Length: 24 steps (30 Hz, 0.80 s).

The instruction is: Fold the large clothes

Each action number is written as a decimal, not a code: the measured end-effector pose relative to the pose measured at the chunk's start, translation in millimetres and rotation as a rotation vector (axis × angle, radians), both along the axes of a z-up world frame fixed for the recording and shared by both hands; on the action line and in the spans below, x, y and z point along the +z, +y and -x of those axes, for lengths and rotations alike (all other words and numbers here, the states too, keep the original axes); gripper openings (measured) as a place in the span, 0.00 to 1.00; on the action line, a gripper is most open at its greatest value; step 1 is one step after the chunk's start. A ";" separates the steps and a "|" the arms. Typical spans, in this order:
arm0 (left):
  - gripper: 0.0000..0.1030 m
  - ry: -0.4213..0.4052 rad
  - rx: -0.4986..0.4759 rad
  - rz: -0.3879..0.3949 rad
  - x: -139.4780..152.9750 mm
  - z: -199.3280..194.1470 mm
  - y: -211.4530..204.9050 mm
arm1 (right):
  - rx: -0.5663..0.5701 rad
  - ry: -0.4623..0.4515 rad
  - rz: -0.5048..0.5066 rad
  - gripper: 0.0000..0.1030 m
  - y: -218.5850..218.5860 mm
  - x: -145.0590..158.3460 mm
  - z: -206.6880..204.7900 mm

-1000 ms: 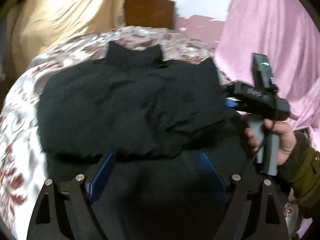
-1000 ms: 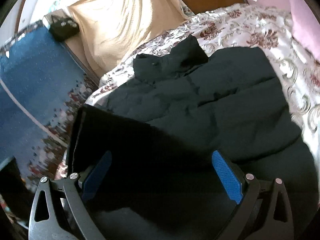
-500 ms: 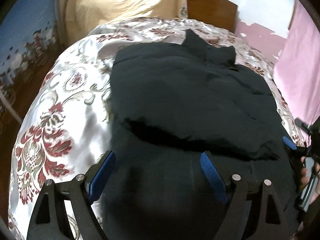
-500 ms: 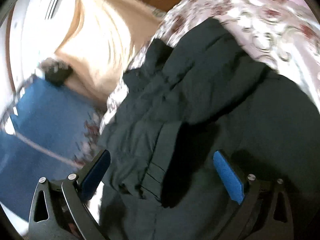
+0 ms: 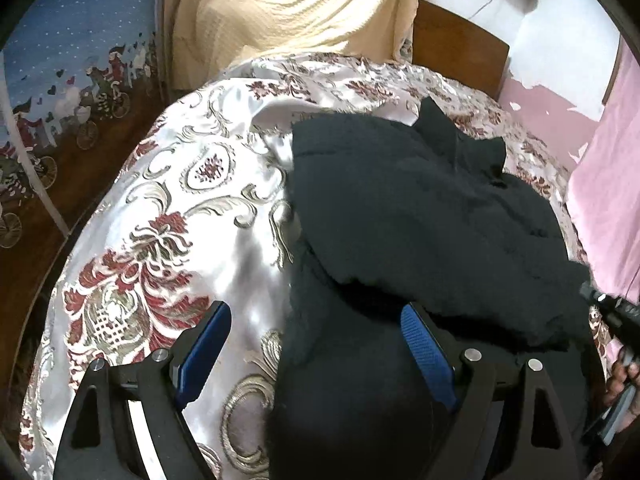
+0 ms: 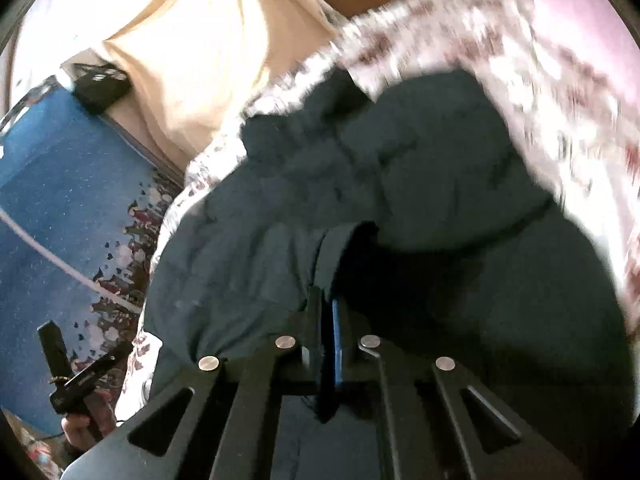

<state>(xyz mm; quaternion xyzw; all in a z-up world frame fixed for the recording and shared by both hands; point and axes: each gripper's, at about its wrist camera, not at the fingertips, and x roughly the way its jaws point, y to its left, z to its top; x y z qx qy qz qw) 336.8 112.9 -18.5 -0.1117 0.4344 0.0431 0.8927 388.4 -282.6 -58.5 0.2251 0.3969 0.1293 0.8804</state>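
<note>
The black jacket (image 5: 420, 216) lies partly folded on the floral bedspread (image 5: 168, 208), collar toward the far headboard (image 5: 460, 52). The right tool (image 6: 328, 316) is clenched on a fold of the jacket near its hem; the left tool (image 5: 316, 344) hangs released over the jacket's left edge. With only one side pinched, the bulky padding could slide on the satin, so the fold may skew.

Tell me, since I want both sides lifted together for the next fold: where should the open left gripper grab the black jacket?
Probably the jacket's near left edge, just between the left gripper's open fingers. Come from the bedspread side, low and level: there the fabric lies as one thin flat layer. The right gripper looks shut on a fold on the other side.
</note>
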 end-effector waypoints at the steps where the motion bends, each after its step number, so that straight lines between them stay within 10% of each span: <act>1: 0.84 -0.004 0.007 0.003 1.0 -0.7 2.4 | -0.007 -0.045 0.032 0.03 -3.3 17.9 0.7; 8: 0.84 -0.010 0.014 0.025 -1.7 -13.7 12.5 | -0.121 -0.203 0.223 0.03 -35.5 93.7 -32.2; 20: 0.84 -0.037 -0.003 0.002 -9.2 -91.0 -4.8 | -0.149 -0.036 0.517 0.08 -53.3 29.6 -97.1; 24: 0.84 -0.032 -0.031 -0.058 -16.4 -113.7 -25.2 | -0.160 -0.054 0.589 0.55 -44.7 34.6 -85.7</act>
